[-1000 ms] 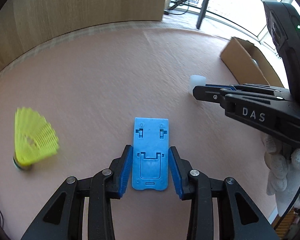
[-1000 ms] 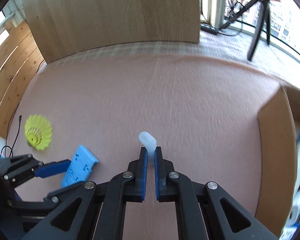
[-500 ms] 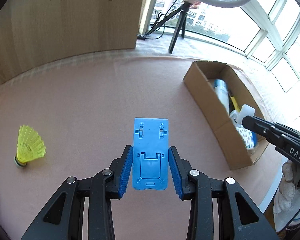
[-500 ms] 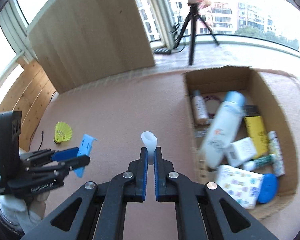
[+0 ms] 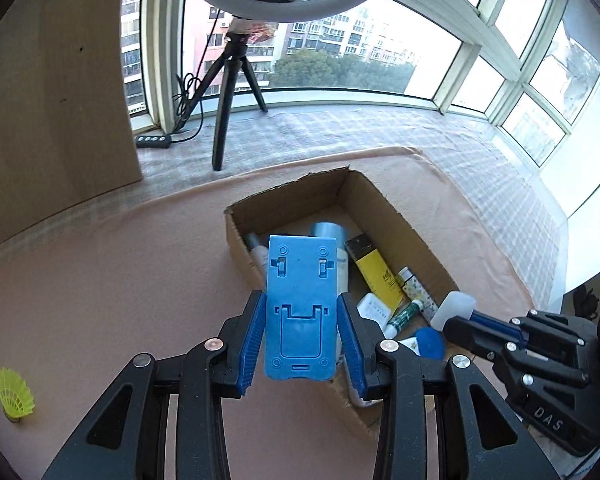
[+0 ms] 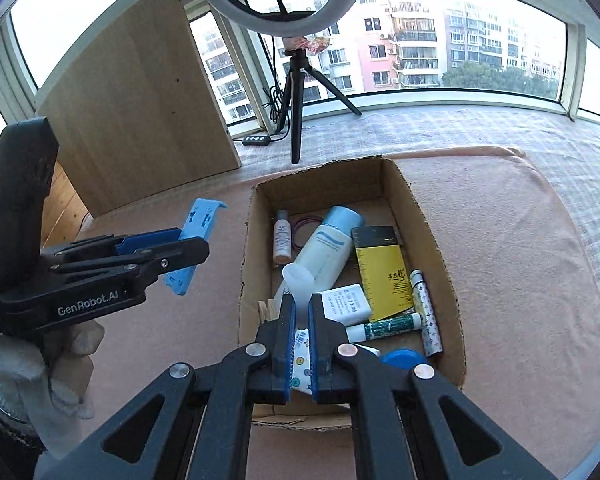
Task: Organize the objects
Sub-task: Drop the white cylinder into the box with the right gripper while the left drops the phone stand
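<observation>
My left gripper (image 5: 302,312) is shut on a blue plastic phone stand (image 5: 300,304), held in the air just left of an open cardboard box (image 5: 396,216). From the right wrist view the same stand (image 6: 198,232) sticks up from the left gripper (image 6: 186,246). My right gripper (image 6: 302,310) is shut on a small white translucent cap (image 6: 298,280), hanging over the box's (image 6: 428,224) near half; the cap (image 5: 454,308) shows at the right gripper's tip in the left wrist view. A yellow shuttlecock (image 5: 14,396) lies on the pink cloth at far left.
The box holds a pale blue bottle (image 6: 328,246), a yellow and black packet (image 6: 382,272), a small brown bottle (image 6: 282,240), a white carton (image 6: 346,302), tubes and a blue lid (image 6: 402,360). A wooden board (image 6: 140,112) and a ring light tripod (image 6: 296,96) stand behind. A gloved hand (image 6: 40,364) holds the left gripper.
Both grippers have risen and swung right from the open cloth to the cardboard box, each keeping its object. The shuttlecock stayed behind on the cloth at the left.
</observation>
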